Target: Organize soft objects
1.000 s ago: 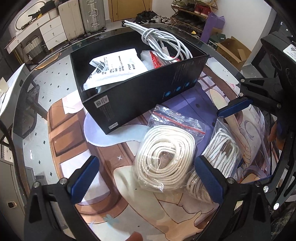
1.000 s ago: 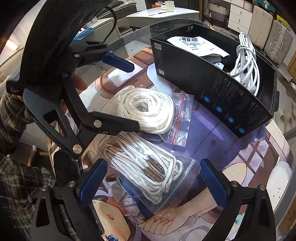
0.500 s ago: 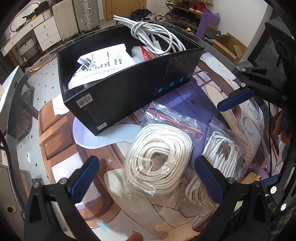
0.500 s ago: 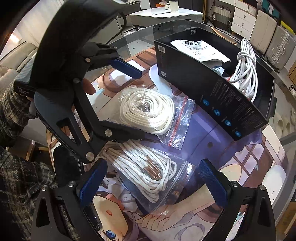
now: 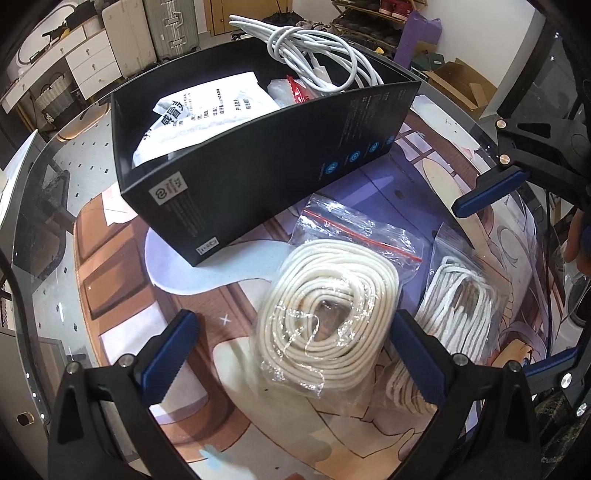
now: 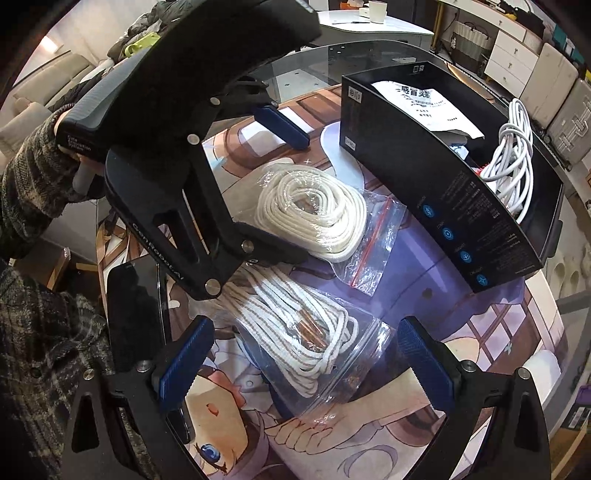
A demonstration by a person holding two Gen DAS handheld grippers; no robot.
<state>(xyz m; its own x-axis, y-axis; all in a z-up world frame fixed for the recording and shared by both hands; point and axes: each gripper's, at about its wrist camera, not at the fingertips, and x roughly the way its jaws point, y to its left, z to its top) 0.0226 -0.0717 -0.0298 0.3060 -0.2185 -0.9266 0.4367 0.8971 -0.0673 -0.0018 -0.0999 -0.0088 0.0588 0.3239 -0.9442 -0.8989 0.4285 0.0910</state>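
Note:
Two clear zip bags of white rope lie on a printed mat. The thick-rope bag [image 5: 328, 314] [image 6: 314, 210] lies between the open jaws of my left gripper [image 5: 291, 354], which hovers just above it. The thin-cord bag [image 5: 461, 306] [image 6: 299, 339] lies between the open jaws of my right gripper [image 6: 306, 362]. A black open box [image 5: 258, 166] [image 6: 436, 192] stands behind them, holding a white cable [image 5: 317, 66] [image 6: 513, 162] and a white printed packet [image 5: 207, 110] [image 6: 424, 103]. The left gripper [image 6: 280, 188] also shows in the right wrist view.
The printed mat [image 5: 122, 258] covers a round glass table [image 5: 55, 177]. Suitcases [image 5: 144, 33] and white drawers [image 5: 92, 62] stand beyond the table. A cardboard box [image 5: 461, 81] sits on the floor at the far right.
My left gripper has moved forward and to the right, so the thick-rope bag now lies between its jaws. My right gripper has closed in over the thin-cord bag. Both bags stayed put.

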